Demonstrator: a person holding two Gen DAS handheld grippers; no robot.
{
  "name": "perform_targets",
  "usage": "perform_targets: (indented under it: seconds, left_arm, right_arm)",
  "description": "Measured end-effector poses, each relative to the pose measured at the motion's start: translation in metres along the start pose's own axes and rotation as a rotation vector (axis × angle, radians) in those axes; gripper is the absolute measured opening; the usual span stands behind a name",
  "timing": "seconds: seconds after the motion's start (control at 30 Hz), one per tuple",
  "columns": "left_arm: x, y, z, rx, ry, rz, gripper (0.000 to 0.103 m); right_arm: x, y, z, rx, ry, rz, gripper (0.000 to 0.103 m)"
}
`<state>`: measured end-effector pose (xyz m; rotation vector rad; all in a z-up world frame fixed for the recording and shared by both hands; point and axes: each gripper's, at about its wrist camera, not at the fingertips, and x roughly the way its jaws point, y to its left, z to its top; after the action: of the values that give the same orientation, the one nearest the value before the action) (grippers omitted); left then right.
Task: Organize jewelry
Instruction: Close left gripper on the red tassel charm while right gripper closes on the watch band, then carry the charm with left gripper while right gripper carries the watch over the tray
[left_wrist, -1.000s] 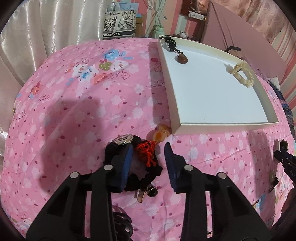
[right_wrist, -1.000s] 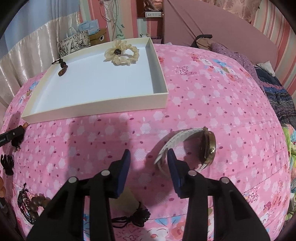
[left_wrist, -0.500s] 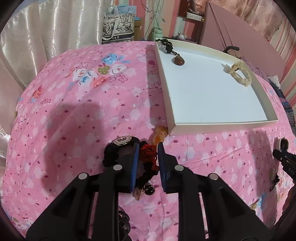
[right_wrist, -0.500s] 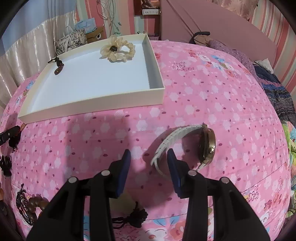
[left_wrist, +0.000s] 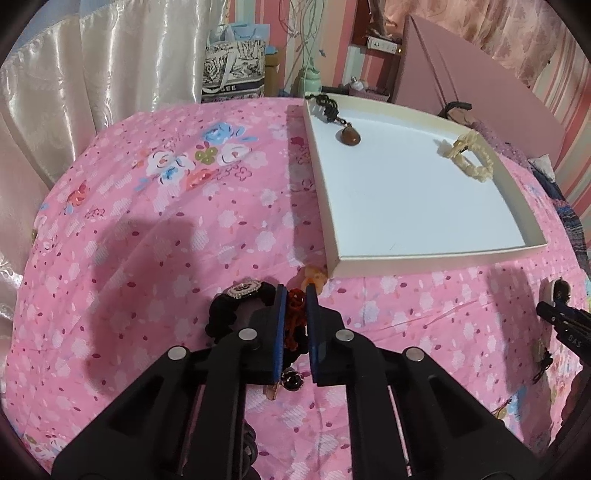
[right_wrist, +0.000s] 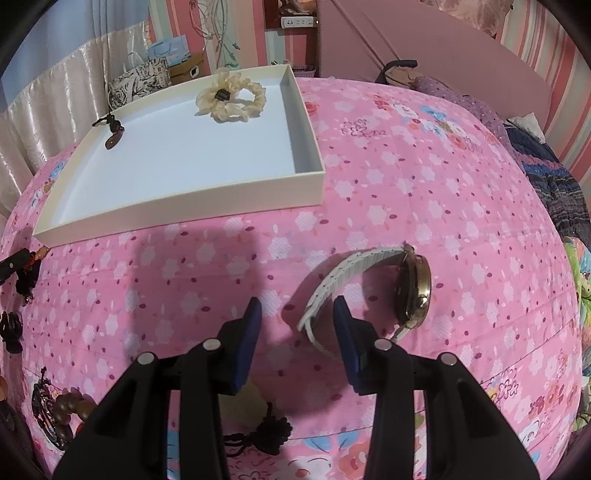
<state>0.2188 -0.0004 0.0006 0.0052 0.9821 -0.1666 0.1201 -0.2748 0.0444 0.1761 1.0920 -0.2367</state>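
Left wrist view: the left claw (left_wrist: 294, 301), its jaws just closing, is clenched on a red knotted cord (left_wrist: 293, 315) lying beside a black ruffled scrunchie (left_wrist: 229, 314) with a metal badge, on the pink flowered bedspread (left_wrist: 147, 240) near the corner of a shallow cream cardboard tray (left_wrist: 424, 254). Inside the tray lie a brown teardrop pendant (left_wrist: 349, 137) on dark cord and a cream frilly scrunchie (left_wrist: 471, 157). Right wrist view: the right claw (right_wrist: 295, 314) stands released, its right finger inside the loop of a watch (right_wrist: 373, 291) with a white dotted strap and round brass case; no writing is legible.
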Motion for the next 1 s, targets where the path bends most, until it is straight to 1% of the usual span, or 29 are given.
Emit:
perform_targets:
  seconds: [0.23,0.3,0.37,0.5,0.53,0.57,0.7,0.77,0.9,1.0]
  left_arm:
    - [-0.001,0.002,-0.001,-0.009,-0.003,-0.007,0.008]
    - [-0.001,0.001,-0.001,-0.007,-0.004,-0.007,0.008]
    - [-0.002,0.001,-0.001,-0.006,-0.006,-0.006,0.008]
    - [-0.001,0.000,-0.002,-0.005,-0.005,-0.003,0.008]
    - [0.000,0.000,-0.002,-0.005,-0.004,-0.002,0.008]
    - [0.000,0.001,-0.002,-0.006,-0.004,-0.001,0.008]
    - [-0.002,0.000,-0.002,-0.005,-0.014,0.008,0.008]
    - [-0.004,0.001,-0.002,-0.008,-0.020,0.000,0.008]
    - [-0.013,-0.001,-0.002,-0.005,-0.047,-0.011,0.008]
    - [-0.025,-0.003,0.002,-0.006,-0.069,-0.027,0.008]
  right_arm:
    - [0.004,-0.002,0.000,0.007,0.012,-0.003,0.041]
    - [0.005,-0.003,0.000,0.009,0.013,-0.003,0.039]
    - [0.006,-0.004,0.000,0.007,0.011,-0.008,0.030]
    - [0.006,-0.006,0.000,0.002,0.002,-0.012,0.021]
    - [0.007,-0.007,0.000,0.004,-0.001,-0.018,0.016]
    - [0.006,-0.007,0.000,0.005,-0.005,-0.018,0.015]
    - [0.005,-0.009,0.001,0.008,-0.017,-0.016,0.013]
    - [0.003,-0.008,0.001,0.007,-0.030,-0.023,0.012]
    - [-0.014,-0.007,0.005,0.009,-0.100,-0.043,0.011]
    - [-0.023,-0.011,0.010,0.034,-0.120,-0.008,0.011]
